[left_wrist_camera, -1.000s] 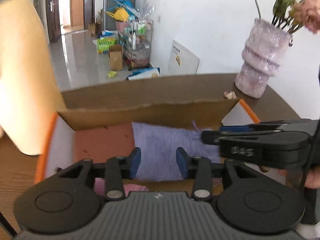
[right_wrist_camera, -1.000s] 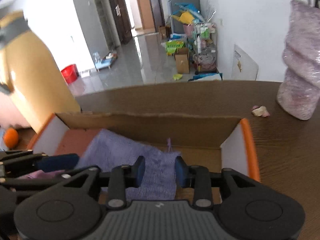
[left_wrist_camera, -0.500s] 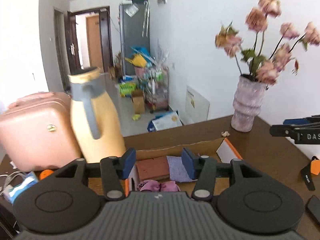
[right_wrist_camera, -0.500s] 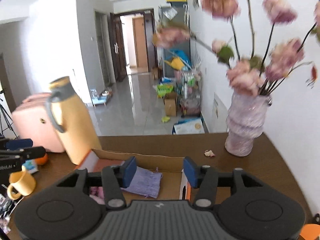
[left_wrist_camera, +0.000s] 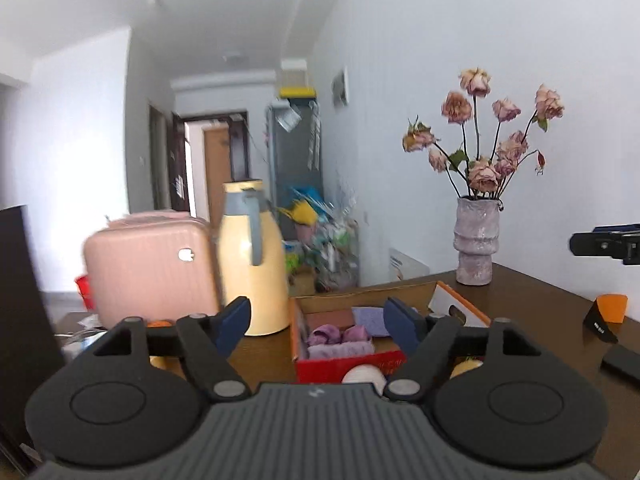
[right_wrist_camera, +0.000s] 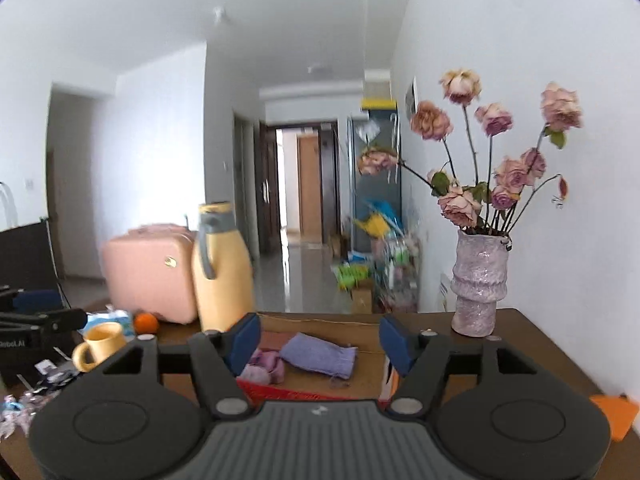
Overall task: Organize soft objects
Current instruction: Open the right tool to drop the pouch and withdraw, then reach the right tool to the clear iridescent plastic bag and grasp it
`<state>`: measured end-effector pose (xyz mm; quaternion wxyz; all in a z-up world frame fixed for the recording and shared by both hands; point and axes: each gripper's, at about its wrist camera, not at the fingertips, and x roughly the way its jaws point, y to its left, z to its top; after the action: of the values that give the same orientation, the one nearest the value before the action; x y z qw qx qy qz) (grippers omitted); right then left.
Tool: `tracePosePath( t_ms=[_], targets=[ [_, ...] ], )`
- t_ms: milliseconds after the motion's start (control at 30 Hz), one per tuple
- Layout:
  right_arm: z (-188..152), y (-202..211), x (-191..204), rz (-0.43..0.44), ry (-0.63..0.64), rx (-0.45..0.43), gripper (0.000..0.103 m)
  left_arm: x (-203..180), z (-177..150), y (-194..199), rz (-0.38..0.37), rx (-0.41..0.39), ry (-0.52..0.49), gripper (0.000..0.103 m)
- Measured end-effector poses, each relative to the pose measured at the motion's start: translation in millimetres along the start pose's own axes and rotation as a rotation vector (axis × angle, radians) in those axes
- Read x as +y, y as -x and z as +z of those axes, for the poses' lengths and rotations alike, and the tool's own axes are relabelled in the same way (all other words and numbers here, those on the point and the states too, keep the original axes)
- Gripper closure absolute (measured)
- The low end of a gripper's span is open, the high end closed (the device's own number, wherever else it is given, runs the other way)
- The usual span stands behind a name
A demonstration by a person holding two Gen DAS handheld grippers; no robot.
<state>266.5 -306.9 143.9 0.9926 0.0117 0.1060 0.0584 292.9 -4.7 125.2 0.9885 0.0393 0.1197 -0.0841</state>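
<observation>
A red and orange cardboard box (left_wrist_camera: 348,362) stands open on the brown table. Inside lie a folded lavender cloth (left_wrist_camera: 370,315) and pink-purple rolled soft items (left_wrist_camera: 339,336). The cloth (right_wrist_camera: 318,355) and the pink items (right_wrist_camera: 264,364) also show in the right wrist view. My left gripper (left_wrist_camera: 318,326) is open and empty, raised well back from the box. My right gripper (right_wrist_camera: 318,338) is open and empty, also raised behind the box. The right gripper's tip shows at the far right of the left wrist view (left_wrist_camera: 606,242).
A yellow thermos jug (left_wrist_camera: 252,256) and a pink suitcase (left_wrist_camera: 148,266) stand left of the box. A vase of dried roses (left_wrist_camera: 478,240) stands at the back right. A yellow mug (right_wrist_camera: 102,344), an orange (right_wrist_camera: 146,323) and small clutter lie at the left.
Both grippers have pulled up and back from inside the box, and their jaws have opened wider. The lavender cloth stays lying in the box.
</observation>
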Motion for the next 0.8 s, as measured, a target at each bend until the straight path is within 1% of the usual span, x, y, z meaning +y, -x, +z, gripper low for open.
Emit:
tracePosePath(
  t_ms=[67, 133, 200, 267, 367, 400, 500, 567, 633, 800],
  targets=[
    [-18, 24, 6, 0.002, 0.002, -0.036, 0.034, -1, -19, 30, 0.022, -0.043, -0.005, 0.021],
    [-39, 50, 15, -0.001, 0.012, -0.073, 0.026, -3, -36, 57, 0.041, -0.081, -0.018, 0.018],
    [-61, 70, 23, -0.002, 0.016, -0.09, 0.026, -6, -51, 80, 0.065, -0.118, -0.034, 0.017],
    [-80, 83, 30, -0.008, 0.02, -0.091, 0.026, -8, -66, 99, 0.078, -0.128, -0.024, 0.016],
    [-111, 106, 38, -0.02, -0.002, -0.094, 0.022, -9, -91, 125, 0.092, -0.116, 0.015, 0.014],
    [-121, 112, 40, -0.019, -0.018, -0.091, 0.02, -10, -100, 131, 0.094, -0.109, 0.026, 0.014],
    [-148, 127, 47, -0.002, -0.03, -0.05, 0.019, -16, -126, 146, 0.071, -0.053, 0.039, 0.014],
    [-156, 129, 49, 0.007, -0.026, -0.013, 0.019, -19, -137, 149, 0.051, -0.017, 0.018, 0.014],
    [-159, 128, 49, 0.003, -0.041, 0.009, 0.019, -22, -141, 148, 0.06, -0.005, -0.004, 0.014],
    [-160, 111, 52, -0.002, -0.069, 0.048, 0.019, -13, -141, 140, 0.048, 0.0, 0.048, 0.013]
  ],
)
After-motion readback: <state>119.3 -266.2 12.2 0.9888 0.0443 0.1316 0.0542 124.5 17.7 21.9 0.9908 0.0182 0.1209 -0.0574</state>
